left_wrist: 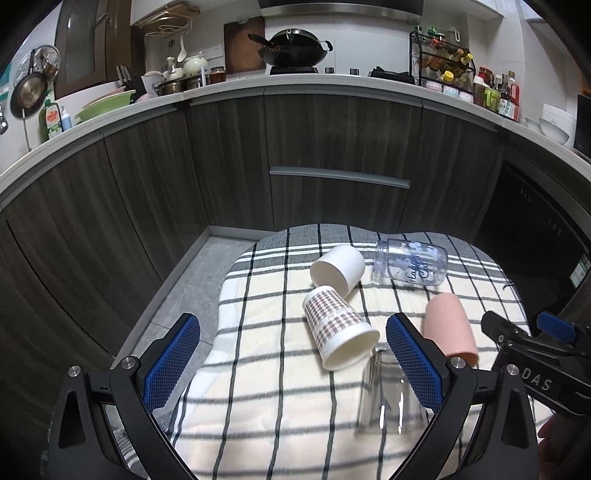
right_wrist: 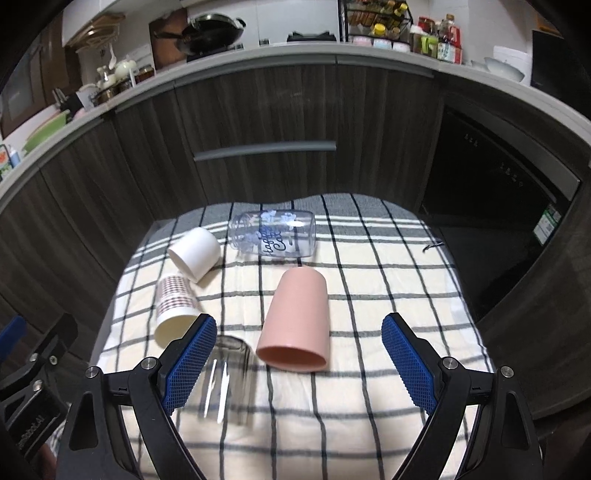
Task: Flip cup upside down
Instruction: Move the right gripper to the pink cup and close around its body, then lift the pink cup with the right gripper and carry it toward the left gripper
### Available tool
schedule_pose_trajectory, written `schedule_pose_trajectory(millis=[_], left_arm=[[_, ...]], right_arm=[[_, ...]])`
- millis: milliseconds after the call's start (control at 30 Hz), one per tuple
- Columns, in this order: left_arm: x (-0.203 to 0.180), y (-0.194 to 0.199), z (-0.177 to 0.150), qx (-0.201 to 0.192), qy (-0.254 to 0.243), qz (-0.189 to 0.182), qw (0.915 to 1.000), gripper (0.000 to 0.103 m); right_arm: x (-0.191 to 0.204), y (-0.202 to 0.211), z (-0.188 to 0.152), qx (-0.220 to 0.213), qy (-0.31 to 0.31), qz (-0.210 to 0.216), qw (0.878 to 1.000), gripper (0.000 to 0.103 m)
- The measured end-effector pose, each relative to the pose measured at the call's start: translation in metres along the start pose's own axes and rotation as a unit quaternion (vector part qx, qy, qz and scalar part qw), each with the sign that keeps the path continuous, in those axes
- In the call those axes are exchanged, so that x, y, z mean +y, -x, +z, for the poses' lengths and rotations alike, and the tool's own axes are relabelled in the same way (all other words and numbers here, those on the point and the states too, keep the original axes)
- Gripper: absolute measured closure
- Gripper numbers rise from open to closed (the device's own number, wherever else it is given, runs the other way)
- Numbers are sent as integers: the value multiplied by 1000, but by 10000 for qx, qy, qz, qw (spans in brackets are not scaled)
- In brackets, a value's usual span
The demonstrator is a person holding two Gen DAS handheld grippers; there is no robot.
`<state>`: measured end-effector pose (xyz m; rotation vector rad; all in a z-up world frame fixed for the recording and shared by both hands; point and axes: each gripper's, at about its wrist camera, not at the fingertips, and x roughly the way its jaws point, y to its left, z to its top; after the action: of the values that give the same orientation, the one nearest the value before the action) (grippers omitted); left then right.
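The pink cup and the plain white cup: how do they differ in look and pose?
The pink cup is taller and matte pink; the plain white cup is shorter and white. The pink cup's mouth points toward the camera, the white cup's toward the left. Both lie on their sides on the checked cloth.

Setting: a kitchen, seen low from in front of the cabinets.
Cabinets (left_wrist: 155, 177): dark wood-grain fronts ran wall to wall; one drawer carried a long grey handle (left_wrist: 340, 176).
Countertop (left_wrist: 229, 92): pale, crowded along the back.
Stove area: a black wok (left_wrist: 295, 46) sat on the hob under a range hood (left_wrist: 340, 7).
Right end: a wire spice rack (left_wrist: 443, 59) with bottles stood on the top.
Left wall: a pan (left_wrist: 27, 92) hung by the sink side.
Floor (left_wrist: 192, 273): grey tile.
Appliance (right_wrist: 498, 206): dark built-in front at right.
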<state>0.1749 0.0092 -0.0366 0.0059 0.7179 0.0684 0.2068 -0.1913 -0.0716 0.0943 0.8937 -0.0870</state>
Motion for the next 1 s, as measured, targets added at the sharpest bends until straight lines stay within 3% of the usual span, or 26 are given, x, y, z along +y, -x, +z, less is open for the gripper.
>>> schedule_pose_trajectory(millis=[400, 800, 933, 1000], left_arm=[[-2, -64, 4, 256, 77, -22, 9996, 0], [-2, -85, -4, 431, 87, -29, 9990, 0], [0, -85, -4, 459, 101, -35, 9989, 0], [0, -84, -4, 452, 104, -36, 9989, 0]], right_arm=[[-4, -90, 14, 823, -149, -230, 9962, 12], [-5, -143, -1, 1503, -318, -238, 9878, 13], [-5, -148, -5, 1564, -323, -125, 9871, 31], [-4, -148, -6, 1539, -347, -81, 9874, 31]])
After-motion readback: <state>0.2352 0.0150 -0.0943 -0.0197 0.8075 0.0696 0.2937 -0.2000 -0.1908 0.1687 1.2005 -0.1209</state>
